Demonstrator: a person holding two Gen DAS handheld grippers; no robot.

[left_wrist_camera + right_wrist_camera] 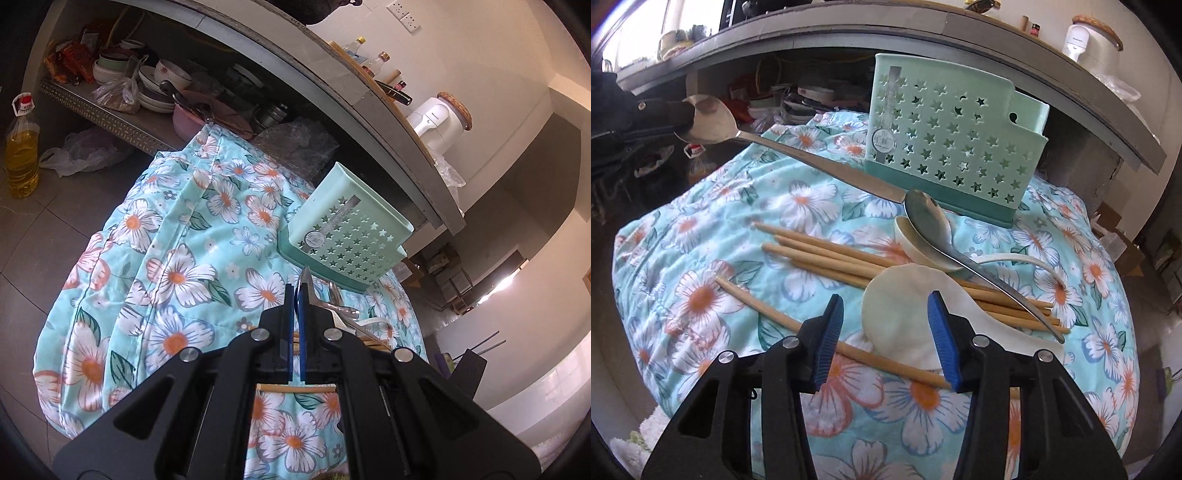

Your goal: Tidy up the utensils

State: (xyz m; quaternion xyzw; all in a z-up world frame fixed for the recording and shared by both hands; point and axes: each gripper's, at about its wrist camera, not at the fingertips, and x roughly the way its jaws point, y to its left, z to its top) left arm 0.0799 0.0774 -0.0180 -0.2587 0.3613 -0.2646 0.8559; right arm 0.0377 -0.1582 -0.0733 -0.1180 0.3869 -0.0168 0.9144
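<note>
My left gripper [297,291] is shut on a long metal spoon [307,282]. The right wrist view shows it gripped by the bowl, with the handle [820,162] reaching towards the mint-green star-punched utensil holder [945,136]. The holder [343,229] stands upright just beyond the left fingertips. My right gripper [885,298] is open, low over a white ceramic spoon [894,317] and a single chopstick [764,308] that runs between its pads without being pressed. Beyond lie several chopsticks [827,251], a second metal spoon [927,218] and another white spoon [912,243].
Everything rests on a lumpy floral quilt [701,295]. A grey counter edge [923,26] overhangs the holder from behind. Under it a shelf holds stacked bowls [155,85]. An oil bottle [20,155] stands on the tiled floor at the left.
</note>
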